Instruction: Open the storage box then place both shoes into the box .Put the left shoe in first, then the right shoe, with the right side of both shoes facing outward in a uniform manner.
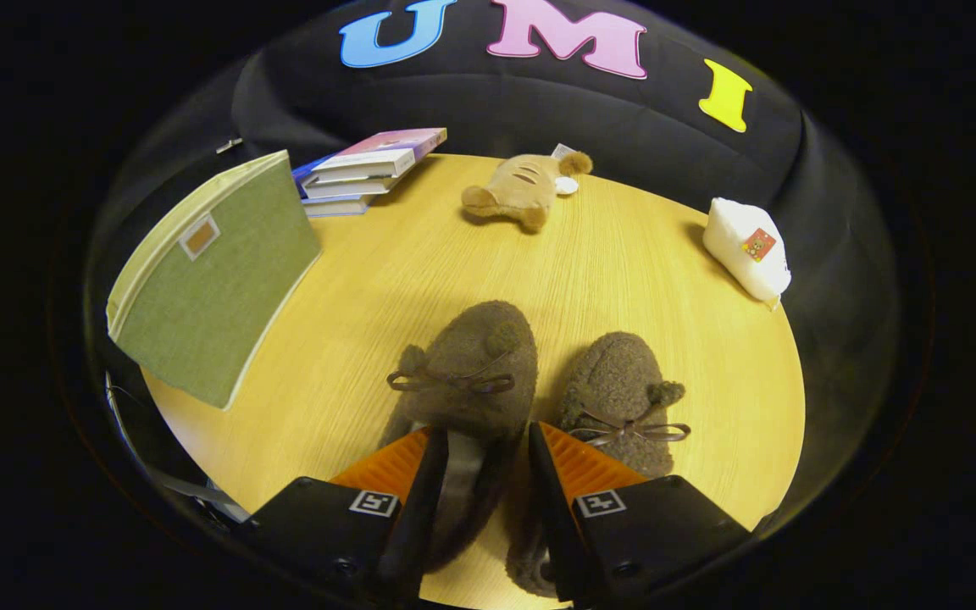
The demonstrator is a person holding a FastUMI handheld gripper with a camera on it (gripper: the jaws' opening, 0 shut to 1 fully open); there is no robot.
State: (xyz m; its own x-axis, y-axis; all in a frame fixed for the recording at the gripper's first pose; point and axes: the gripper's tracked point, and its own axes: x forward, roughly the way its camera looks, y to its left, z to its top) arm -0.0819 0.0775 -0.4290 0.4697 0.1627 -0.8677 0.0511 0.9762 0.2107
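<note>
Two brown fluffy shoes with small bows lie side by side on the round wooden table (352, 280), toes pointing away from me. The left shoe (467, 364) runs back between my fingers. My gripper (481, 462) is shut on its rear part: one finger (420, 474) sits over the shoe's opening, the other presses its outer wall, and the grey lining fills the gap. The right shoe (619, 390) lies just beside the other finger (564, 474), untouched. The green fabric storage box (217, 280) with a cream rim stands beyond the fingers to the left; its inside is hidden.
A stack of books (369, 169) lies behind the box. A tan plush toy (522, 191) rests at the table's far side. A white pouch (746, 246) sits at the far right edge. Bare tabletop lies between the shoes and the box.
</note>
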